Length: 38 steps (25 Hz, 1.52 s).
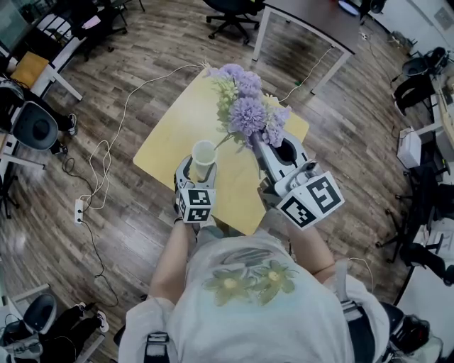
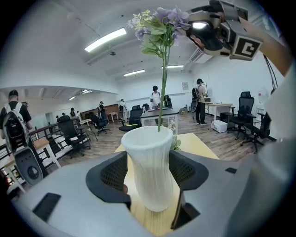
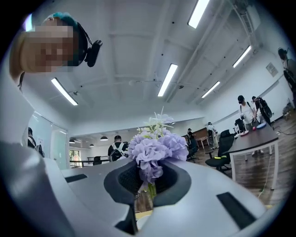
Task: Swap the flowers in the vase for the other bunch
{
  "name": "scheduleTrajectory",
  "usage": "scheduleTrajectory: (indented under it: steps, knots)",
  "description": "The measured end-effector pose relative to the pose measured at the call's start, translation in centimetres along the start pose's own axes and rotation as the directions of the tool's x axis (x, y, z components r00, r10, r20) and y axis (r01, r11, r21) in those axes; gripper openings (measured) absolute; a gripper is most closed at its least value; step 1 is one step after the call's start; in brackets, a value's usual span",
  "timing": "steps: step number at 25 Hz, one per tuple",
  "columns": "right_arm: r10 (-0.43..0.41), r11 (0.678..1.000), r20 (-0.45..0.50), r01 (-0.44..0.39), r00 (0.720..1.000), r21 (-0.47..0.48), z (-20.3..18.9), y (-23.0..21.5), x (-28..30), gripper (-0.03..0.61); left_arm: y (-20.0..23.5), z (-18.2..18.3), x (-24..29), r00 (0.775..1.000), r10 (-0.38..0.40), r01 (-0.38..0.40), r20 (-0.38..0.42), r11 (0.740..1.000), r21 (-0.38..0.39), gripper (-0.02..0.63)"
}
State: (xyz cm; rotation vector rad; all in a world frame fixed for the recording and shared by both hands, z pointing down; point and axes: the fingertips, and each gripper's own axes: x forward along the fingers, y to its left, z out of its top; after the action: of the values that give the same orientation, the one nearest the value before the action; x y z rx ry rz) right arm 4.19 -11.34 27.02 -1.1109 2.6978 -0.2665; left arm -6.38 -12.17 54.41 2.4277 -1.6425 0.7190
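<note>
A white ribbed vase (image 1: 203, 153) stands on the yellow table (image 1: 169, 135), near its front edge. My left gripper (image 1: 199, 173) is shut around it; in the left gripper view the vase (image 2: 150, 171) fills the space between the jaws. My right gripper (image 1: 259, 144) is shut on the stems of a purple bunch of flowers (image 1: 246, 112), held above the table to the vase's right. From the left gripper view one green stem (image 2: 162, 92) runs from the vase mouth up to the blooms (image 2: 159, 21) beside the right gripper (image 2: 203, 34). The blooms (image 3: 152, 150) hide the right jaws' tips.
Pale flowers (image 2: 176, 139) lie on the table behind the vase. A dark table (image 1: 305, 18) and office chairs (image 1: 230, 14) stand beyond. A white cable and power strip (image 1: 80, 209) trail over the wooden floor at left. Several people stand far off in the room.
</note>
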Motion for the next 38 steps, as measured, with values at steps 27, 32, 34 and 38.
scheduleTrajectory:
  steps: [27,32,34,38]
  knots:
    - [-0.145,0.987,-0.434,0.16,0.889,-0.001,-12.4,-6.2,-1.3,0.052,1.2,-0.2,-4.1,0.999,0.035,-0.032,0.027,0.994,-0.109,0.169]
    - [-0.153,0.986,-0.5,0.163,0.852,-0.024,-15.3,-7.3,-2.4,0.052,0.5,0.9,-5.2,0.997,0.044,-0.035,0.063,0.991,-0.131,0.099]
    - [-0.15,0.986,-0.524,0.164,0.839,-0.02,-16.3,-7.6,-2.8,0.052,0.4,1.6,-5.7,0.996,0.048,-0.037,0.079,0.99,-0.138,0.061]
    - [-0.15,0.984,-0.567,0.179,0.81,-0.005,-18.5,-8.5,-2.4,0.052,0.1,2.8,-5.9,0.995,0.016,-0.003,0.099,0.991,-0.137,0.021]
